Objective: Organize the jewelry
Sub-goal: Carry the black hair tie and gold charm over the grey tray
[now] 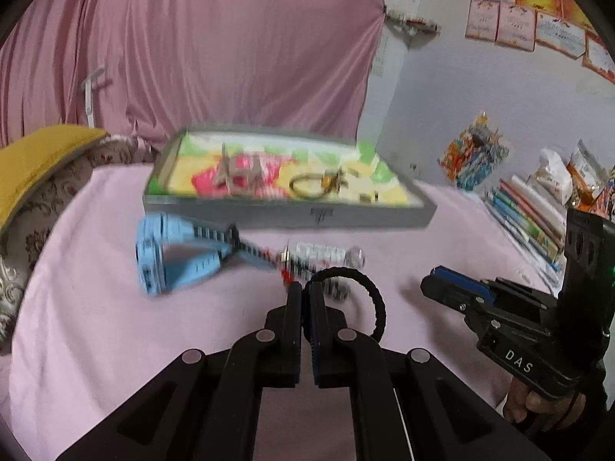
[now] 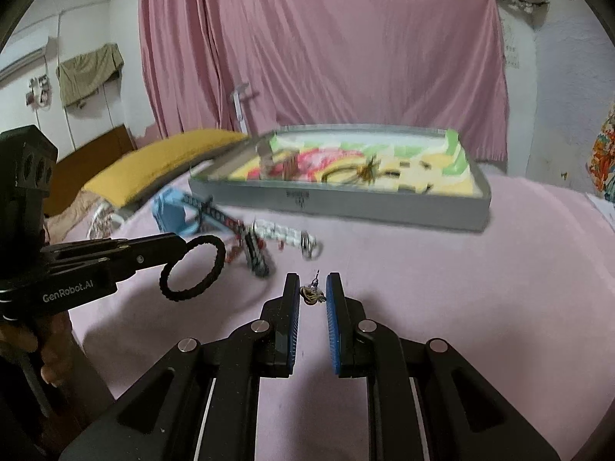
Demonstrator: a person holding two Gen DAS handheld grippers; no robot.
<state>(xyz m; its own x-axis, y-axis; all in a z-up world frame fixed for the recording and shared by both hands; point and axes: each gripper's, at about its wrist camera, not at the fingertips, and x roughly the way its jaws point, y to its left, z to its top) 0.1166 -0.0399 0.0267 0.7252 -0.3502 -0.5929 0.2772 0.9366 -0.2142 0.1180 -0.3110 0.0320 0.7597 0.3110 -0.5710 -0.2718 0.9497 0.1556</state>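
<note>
Left gripper (image 1: 304, 288) pinches a black braided ring (image 2: 192, 267), lifted for the tray (image 2: 384, 213); right gripper (image 2: 313, 282) gapes around an earring (image 2: 312, 295) on the bed (image 2: 480, 288).

Bkgd: pink curtain (image 2: 323, 46) behind bed w/ pink sheet (image 2: 480, 269); yellow pillow (image 1: 42, 161) at left; white wall (image 1: 461, 84) w/ certificates (image 1: 530, 19).

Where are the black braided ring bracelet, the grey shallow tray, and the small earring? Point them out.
Black braided ring bracelet (image 2: 221, 253), right wrist view, on its right arc.
Grey shallow tray (image 2: 346, 205), right wrist view, front wall.
Small earring (image 2: 312, 295), right wrist view, its coiled body.
</note>
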